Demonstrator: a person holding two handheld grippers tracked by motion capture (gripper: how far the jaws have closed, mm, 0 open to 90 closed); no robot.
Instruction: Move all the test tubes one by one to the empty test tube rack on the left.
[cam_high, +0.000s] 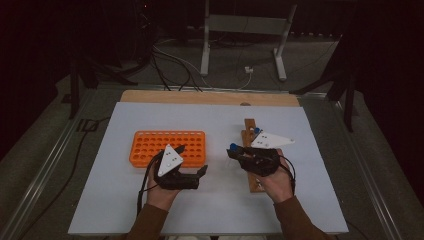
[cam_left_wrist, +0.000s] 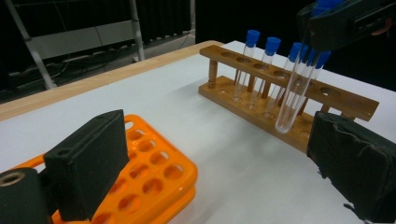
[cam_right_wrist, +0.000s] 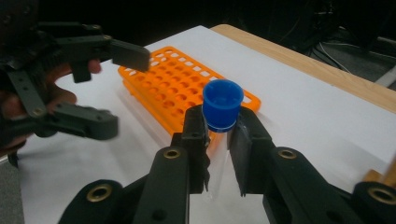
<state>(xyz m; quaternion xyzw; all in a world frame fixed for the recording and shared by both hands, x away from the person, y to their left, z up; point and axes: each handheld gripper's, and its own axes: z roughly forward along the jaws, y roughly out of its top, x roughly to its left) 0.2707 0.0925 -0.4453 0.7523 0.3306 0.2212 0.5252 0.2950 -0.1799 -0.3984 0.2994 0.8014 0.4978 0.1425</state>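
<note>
Right gripper (cam_right_wrist: 219, 140): jaws clamped on a clear test tube (cam_right_wrist: 219, 140) just under its blue cap (cam_right_wrist: 222, 103), tube upright between the pads and clear of the table. In the left gripper view the same tube (cam_left_wrist: 294, 93) hangs from the right gripper (cam_left_wrist: 345, 21), tilted slightly, its rounded bottom in front of the wooden rack (cam_left_wrist: 345, 100) and above its base rail; whether it touches the rack cannot be told. In the high view the right gripper (cam_high: 239, 154) sits over the near part of the wooden rack (cam_high: 248, 125), cap pointing toward the table's middle. Left gripper (cam_left_wrist: 219, 177): jaws spread wide, nothing between them, no contact with anything. In the high view it (cam_high: 192, 160) hovers at the near right corner of the orange rack (cam_high: 150, 142); the two grippers face each other, apart. Wooden rack holds other blue-capped tubes (cam_left_wrist: 246, 60) upright in its holes. Orange rack wells show no tubes. Both racks stand on the white table top (cam_high: 220, 120), well apart.
</note>
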